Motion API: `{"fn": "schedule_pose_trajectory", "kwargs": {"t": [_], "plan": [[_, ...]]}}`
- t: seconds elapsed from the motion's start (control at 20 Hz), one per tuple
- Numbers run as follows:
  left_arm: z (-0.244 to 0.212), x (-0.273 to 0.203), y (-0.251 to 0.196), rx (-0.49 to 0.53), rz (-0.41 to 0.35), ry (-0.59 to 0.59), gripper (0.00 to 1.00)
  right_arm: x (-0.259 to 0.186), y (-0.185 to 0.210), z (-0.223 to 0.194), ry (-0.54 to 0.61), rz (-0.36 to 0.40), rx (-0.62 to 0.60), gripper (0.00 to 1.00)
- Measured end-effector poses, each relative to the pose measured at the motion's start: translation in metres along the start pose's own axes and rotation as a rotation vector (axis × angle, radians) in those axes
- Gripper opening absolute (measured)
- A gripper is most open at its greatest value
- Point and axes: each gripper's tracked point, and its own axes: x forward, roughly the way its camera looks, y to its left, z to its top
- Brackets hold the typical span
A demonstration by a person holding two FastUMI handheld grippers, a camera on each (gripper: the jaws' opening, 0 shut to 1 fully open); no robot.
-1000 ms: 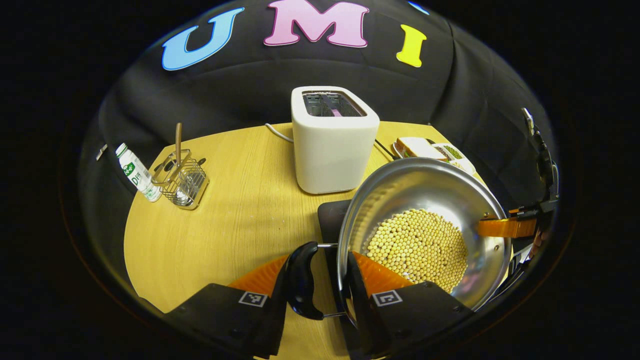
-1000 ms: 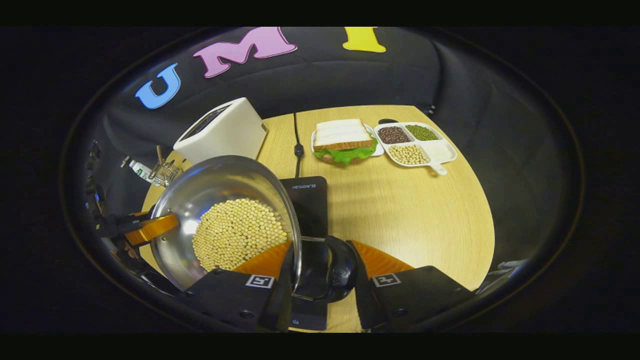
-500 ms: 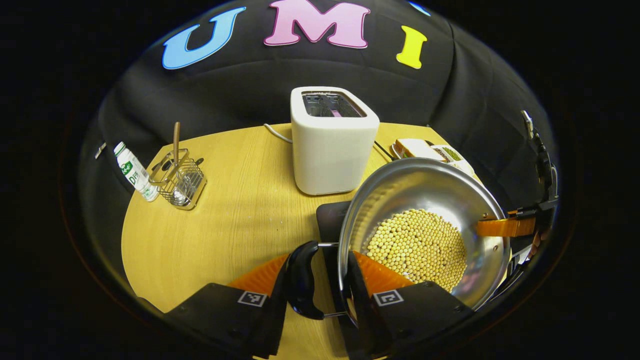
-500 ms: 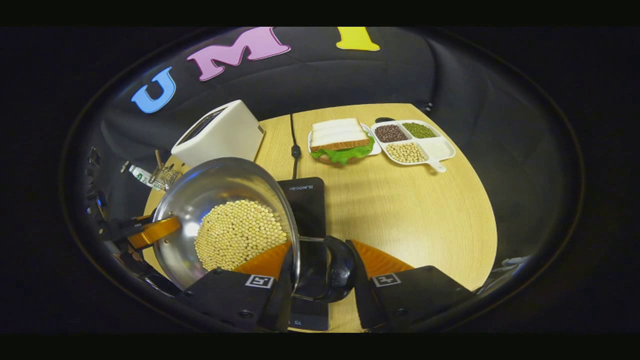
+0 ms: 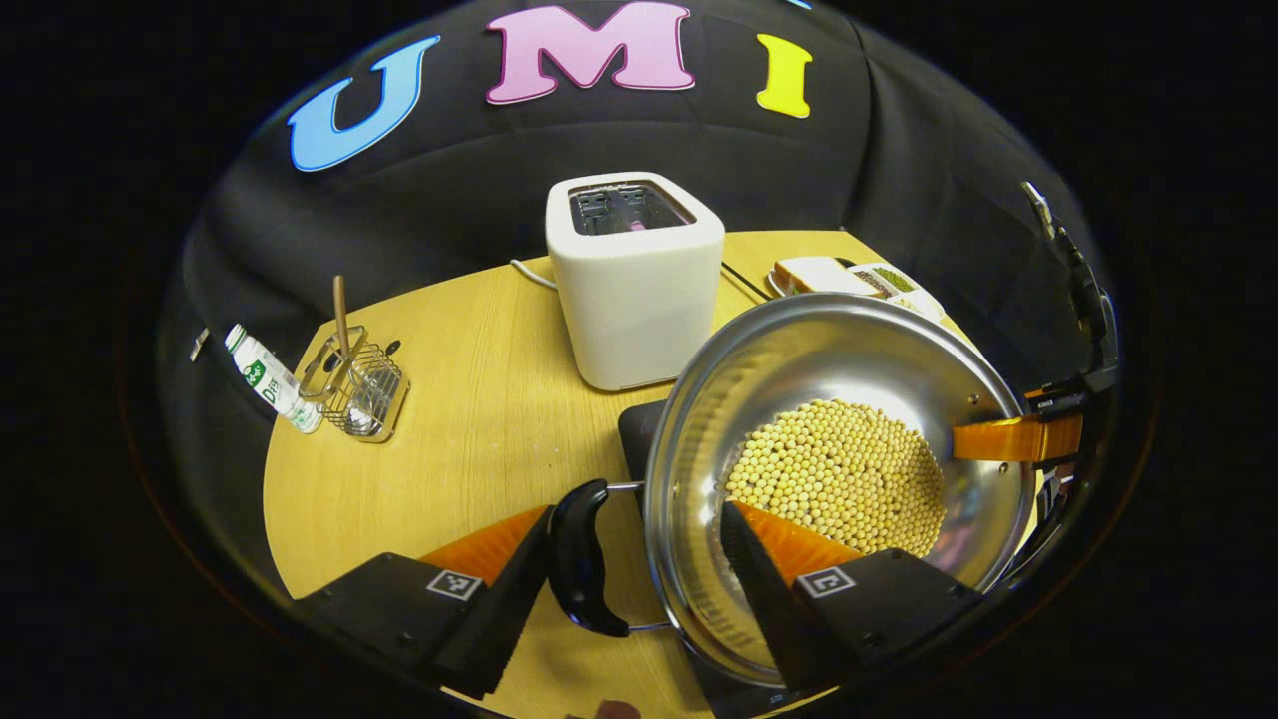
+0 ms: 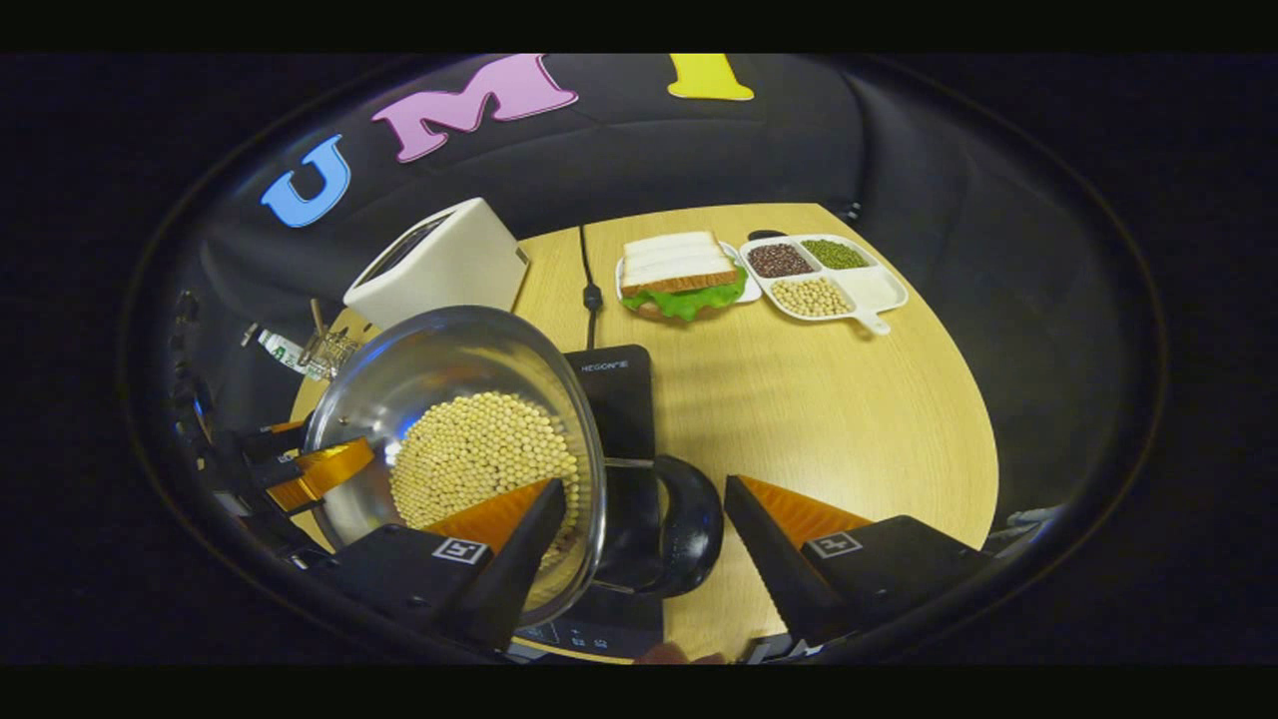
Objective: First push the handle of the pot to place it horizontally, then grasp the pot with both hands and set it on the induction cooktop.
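Left gripper view: table [image 5: 439, 419] across mid frame. Pot [image 5: 849, 350] right of centre, full of beans [image 5: 839, 474], resting on cooktop [image 5: 635, 439], dark slab peeking out at left of pot. Toaster [image 5: 636, 285] upper centre, just behind pot. Left gripper [image 5: 634, 589] at bottom, fingers spread wide, straddling pot rim and black handle [image 5: 579, 569], pressing on neither. Rack [image 5: 354, 384] and bottle [image 5: 272, 377] at left.

Right gripper view: pot [image 6: 419, 359] lower left, on cooktop [image 6: 614, 394]. Right gripper [image 6: 644, 559] at bottom, likewise spread apart around rim and other handle [image 6: 689, 529]. Sandwich [image 6: 679, 272] and tray [image 6: 849, 290] upper centre.
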Motion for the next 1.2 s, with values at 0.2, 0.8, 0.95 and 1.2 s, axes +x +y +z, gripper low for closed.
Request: {"fn": "schedule_pose_trajectory", "kwargs": {"t": [0.2, 0.8, 0.95, 1.2], "plan": [[0.002, -0.006, 0.002, -0.004, 0.012, -0.02, 0.98, -0.015, 0.001, 0.015, -0.08, -0.007, 0.023, 0.99], [0.045, -0.097, 0.012, -0.063, 0.056, -0.27, 0.98, -0.122, 0.01, 0.067, -0.433, -0.085, -0.013, 0.99], [0.054, -0.13, 0.017, -0.082, 0.066, -0.338, 0.98, -0.153, 0.023, 0.078, -0.511, -0.081, -0.031, 0.99], [0.069, -0.188, 0.024, -0.124, 0.08, -0.466, 0.98, -0.214, 0.056, 0.083, -0.621, -0.058, -0.07, 0.99]]}}
